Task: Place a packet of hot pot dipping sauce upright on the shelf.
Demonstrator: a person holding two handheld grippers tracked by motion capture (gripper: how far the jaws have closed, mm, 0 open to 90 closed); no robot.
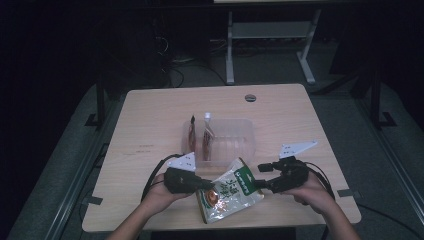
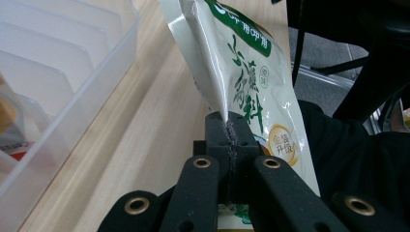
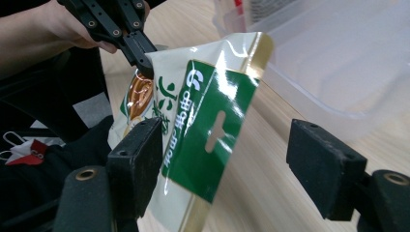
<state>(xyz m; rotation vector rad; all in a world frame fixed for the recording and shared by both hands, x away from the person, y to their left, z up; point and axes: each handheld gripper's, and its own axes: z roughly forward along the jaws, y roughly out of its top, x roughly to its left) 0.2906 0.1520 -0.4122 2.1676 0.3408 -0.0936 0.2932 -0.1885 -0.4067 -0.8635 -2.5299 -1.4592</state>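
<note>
My left tongs (image 1: 209, 185) are pinched shut on the side edge of the bag (image 1: 231, 190). In the left gripper view the two jaws are pressed together with only a thin strip of the bag (image 2: 241, 72) between them. That is a small bite. I think the bag could slip out if I pull or tip it too fast.

My right tongs (image 1: 263, 176) are wide open. In the right gripper view the green top of the bag (image 3: 208, 130) sits between the two jaws, with the hang hole in it. One jaw looks close to the bag, the other is well apart from it. Nothing is squeezed there yet.

The bag is at the near edge of the table (image 1: 150, 115), just in front of the clear bin (image 1: 240, 137). It looks lifted and tilted, held on one side only.

If I shut the right tongs badly, I may only catch a corner, and the shiny bag could slide. It could also bump the bin's wall, or fall off the near edge onto my lap.
</note>
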